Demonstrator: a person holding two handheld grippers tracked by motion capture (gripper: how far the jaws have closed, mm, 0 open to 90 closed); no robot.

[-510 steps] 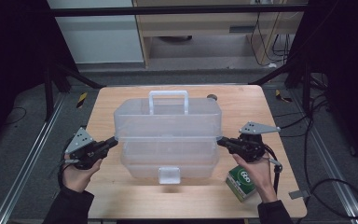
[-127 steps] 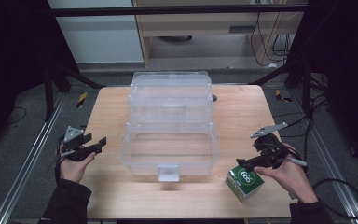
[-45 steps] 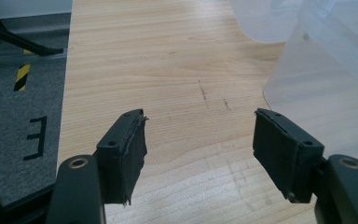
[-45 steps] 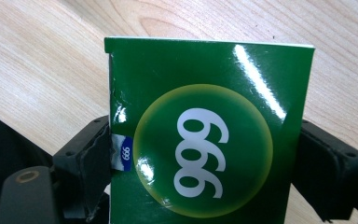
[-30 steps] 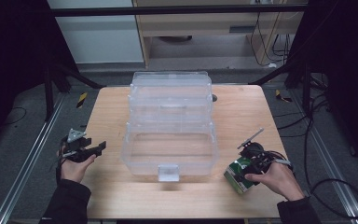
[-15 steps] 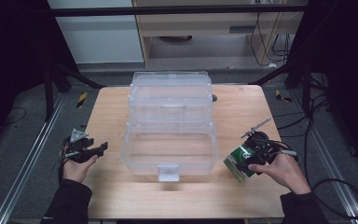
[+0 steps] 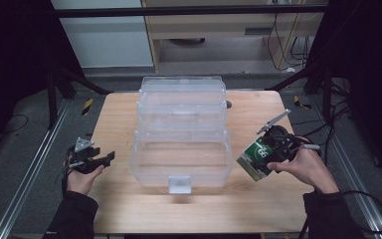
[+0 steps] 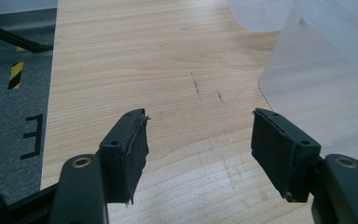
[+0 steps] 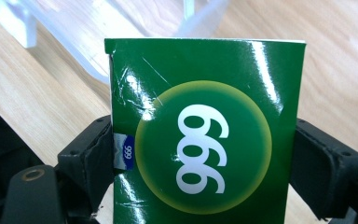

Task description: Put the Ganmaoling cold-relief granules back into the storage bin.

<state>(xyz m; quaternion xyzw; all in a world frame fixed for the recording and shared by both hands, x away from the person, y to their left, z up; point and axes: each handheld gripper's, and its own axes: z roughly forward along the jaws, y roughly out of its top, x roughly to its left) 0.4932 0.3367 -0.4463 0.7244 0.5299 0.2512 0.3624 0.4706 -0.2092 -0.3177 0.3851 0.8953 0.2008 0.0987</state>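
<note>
The right gripper (image 7: 270, 151) has its black rubber-padded jaws clamped on the two sides of a small green carton (image 7: 255, 159), glossy card with a creased top corner. In the right gripper view the carton (image 9: 205, 135) carries a yellow-green disc with white numerals reading "999", and a tiny blue tab on one edge repeats "999". It hangs tilted off the wood, just beside the clear plastic storage box (image 7: 181, 149) at the box's four o'clock, not touching it. That box is translucent, rectangular with rounded corners, its lid thrown back toward twelve o'clock and a square latch at its front. The table (image 7: 119, 114) is pale, straight-grained wood with a few dark scuffs. At the box's eight o'clock the left gripper (image 7: 104, 160) hovers, jaws spread wide with nothing between them.
</note>
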